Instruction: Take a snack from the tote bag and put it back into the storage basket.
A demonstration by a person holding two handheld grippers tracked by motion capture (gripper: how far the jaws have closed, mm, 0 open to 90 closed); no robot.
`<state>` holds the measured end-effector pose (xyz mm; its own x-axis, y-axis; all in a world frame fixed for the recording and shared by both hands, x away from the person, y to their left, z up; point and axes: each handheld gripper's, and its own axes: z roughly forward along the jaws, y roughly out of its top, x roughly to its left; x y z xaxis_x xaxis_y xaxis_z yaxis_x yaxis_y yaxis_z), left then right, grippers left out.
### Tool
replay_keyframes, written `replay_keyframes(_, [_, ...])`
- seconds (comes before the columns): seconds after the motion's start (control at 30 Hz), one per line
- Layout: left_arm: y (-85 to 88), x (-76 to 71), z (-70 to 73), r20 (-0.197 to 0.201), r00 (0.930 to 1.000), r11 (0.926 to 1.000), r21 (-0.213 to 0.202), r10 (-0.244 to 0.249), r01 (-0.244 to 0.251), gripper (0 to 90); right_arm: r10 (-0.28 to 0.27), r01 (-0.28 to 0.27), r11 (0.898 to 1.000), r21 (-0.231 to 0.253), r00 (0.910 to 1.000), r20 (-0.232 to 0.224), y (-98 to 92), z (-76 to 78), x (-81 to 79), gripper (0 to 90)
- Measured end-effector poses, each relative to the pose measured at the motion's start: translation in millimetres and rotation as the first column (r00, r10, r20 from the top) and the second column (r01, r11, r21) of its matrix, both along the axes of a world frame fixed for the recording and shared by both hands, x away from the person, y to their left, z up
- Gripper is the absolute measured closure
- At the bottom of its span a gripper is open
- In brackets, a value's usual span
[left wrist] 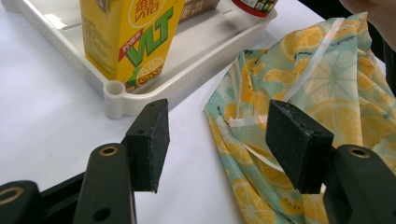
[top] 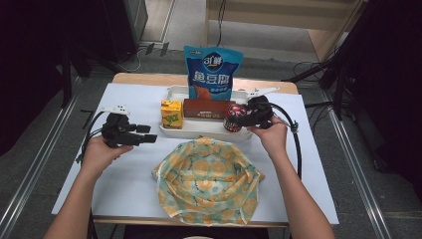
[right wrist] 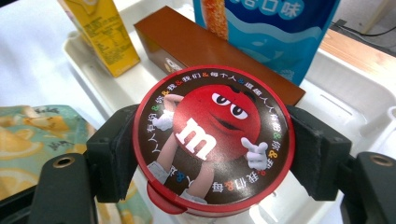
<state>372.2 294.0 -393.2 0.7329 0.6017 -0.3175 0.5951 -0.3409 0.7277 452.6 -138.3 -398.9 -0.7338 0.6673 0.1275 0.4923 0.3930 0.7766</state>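
M&M's tub (right wrist: 214, 140) sits clamped in the right claw (right wrist: 212, 154); left claw (left wrist: 224, 144) gapes wide, holding nothing.

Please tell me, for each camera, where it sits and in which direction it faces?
High view: above the table, facing forward and down; both forearms, left tool, right tool.
Left gripper view: on the left tool, facing the yellow drink carton and lemon-print cloth bag; black jaws apart.
Right gripper view: on the right tool, clamping the red-lidded candy tub.
Both gripper views share carton and bag.
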Motion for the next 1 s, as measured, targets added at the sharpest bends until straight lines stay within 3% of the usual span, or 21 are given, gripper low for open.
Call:
replay_keyframes(0.53, [-1.7, 0.9, -0.7, -0.004, 1.0000, 0.9999, 0.006, -0.009, 0.009, 40.2, -0.047, 0.047, 0.999, -0.012, 0.9988, -0.013, -3.8, -15.5, 4.6, 26.7])
replay_keyframes(1.0, [-1.9, 1.0, -0.7, -0.002, 0.9999, 0.9999, 0.004, -0.011, 0.011, 40.2, -0.051, 0.050, 0.998, -0.027, 0.9983, -0.027, -1.9, -22.9, 6.3, 26.7])
